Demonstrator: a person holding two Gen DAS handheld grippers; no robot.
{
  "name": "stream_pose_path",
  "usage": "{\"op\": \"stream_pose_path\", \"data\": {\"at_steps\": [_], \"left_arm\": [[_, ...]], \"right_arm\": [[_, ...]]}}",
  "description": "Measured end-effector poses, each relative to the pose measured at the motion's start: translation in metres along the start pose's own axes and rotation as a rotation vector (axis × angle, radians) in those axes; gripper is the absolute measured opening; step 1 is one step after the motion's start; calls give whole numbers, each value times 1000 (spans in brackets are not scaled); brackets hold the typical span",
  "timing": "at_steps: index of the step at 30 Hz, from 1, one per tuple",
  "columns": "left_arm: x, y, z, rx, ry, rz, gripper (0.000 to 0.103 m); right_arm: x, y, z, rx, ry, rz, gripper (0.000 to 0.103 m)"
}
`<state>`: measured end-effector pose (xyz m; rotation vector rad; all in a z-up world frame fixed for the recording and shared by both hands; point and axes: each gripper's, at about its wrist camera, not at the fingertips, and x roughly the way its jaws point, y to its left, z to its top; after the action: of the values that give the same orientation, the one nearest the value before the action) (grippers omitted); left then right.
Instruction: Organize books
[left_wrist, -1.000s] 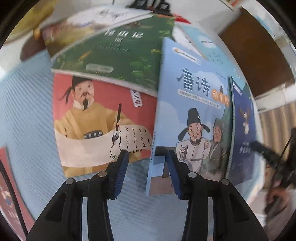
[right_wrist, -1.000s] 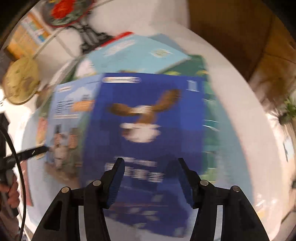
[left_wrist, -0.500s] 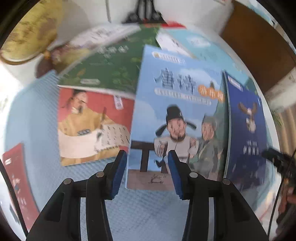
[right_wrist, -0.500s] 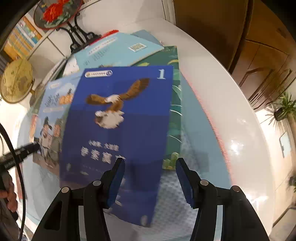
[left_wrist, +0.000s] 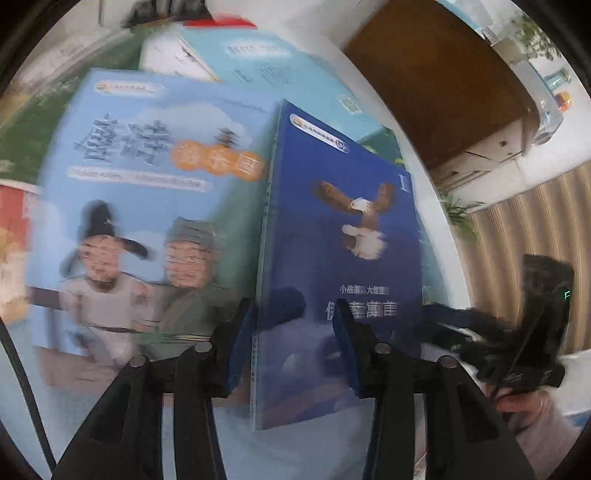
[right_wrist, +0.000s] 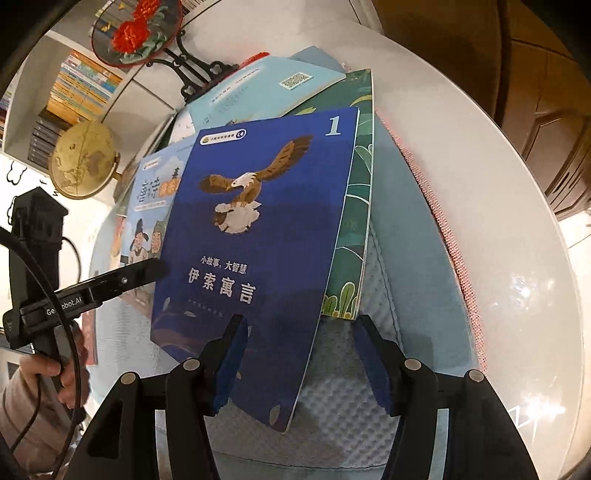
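A dark blue book with an eagle (right_wrist: 258, 221) lies on top of the spread of books, with its near corner between the jaws of my right gripper (right_wrist: 303, 354). Those jaws are opening and neither pad presses on it. My left gripper (left_wrist: 295, 350) hangs open over the same eagle book (left_wrist: 351, 240), straddling its left edge. One of its fingers (right_wrist: 140, 275) reaches that edge in the right wrist view. A light blue book with two cartoon figures (left_wrist: 147, 221) lies just left of it, partly underneath.
A pale teal book (right_wrist: 266, 85) and a green leafy book (right_wrist: 354, 229) lie under the eagle book on a light blue mat (right_wrist: 388, 369) covering a round white table (right_wrist: 498, 221). A globe (right_wrist: 83, 162), a flowered fan on a black stand (right_wrist: 136, 29) and a bookshelf (right_wrist: 74, 85) stand behind.
My left gripper has swept right, from the red and yellow book across the light blue one to the eagle book's left edge. The right gripper's jaws stand a little wider.
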<state>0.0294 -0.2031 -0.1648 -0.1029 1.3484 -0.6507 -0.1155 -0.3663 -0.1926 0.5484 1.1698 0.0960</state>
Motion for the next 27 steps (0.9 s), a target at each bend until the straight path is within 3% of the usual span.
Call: {"op": "stream_pose_path", "data": {"at_steps": [3, 6, 8, 13, 16, 19, 24, 26, 27], "left_arm": [[12, -11, 8, 12, 28, -45, 40], [15, -18, 0, 27, 27, -19, 40], [16, -13, -3, -5, 40, -54, 40], [28, 2, -18, -62, 148, -190, 40], [29, 3, -20, -79, 134, -193, 36], [29, 4, -17, -75, 135, -133, 21], [28, 22, -19, -166, 143, -186, 18], [30, 21, -19, -165, 146, -195, 18], [29, 22, -22, -158, 151, -196, 18]], "right_arm": [[2, 2, 2, -6, -4, 11, 62], [0, 0, 0, -5, -1, 28, 62], [-3, -5, -2, -4, 10, 56, 62], [-5, -26, -3, 48, 20, 139, 46], [-4, -26, -1, 42, 29, 153, 45], [-2, -23, 1, 6, 40, 148, 46], [0, -37, 8, 26, 86, 288, 45], [2, -38, 4, 24, 130, 379, 33], [4, -37, 2, 13, 147, 374, 26]]}}
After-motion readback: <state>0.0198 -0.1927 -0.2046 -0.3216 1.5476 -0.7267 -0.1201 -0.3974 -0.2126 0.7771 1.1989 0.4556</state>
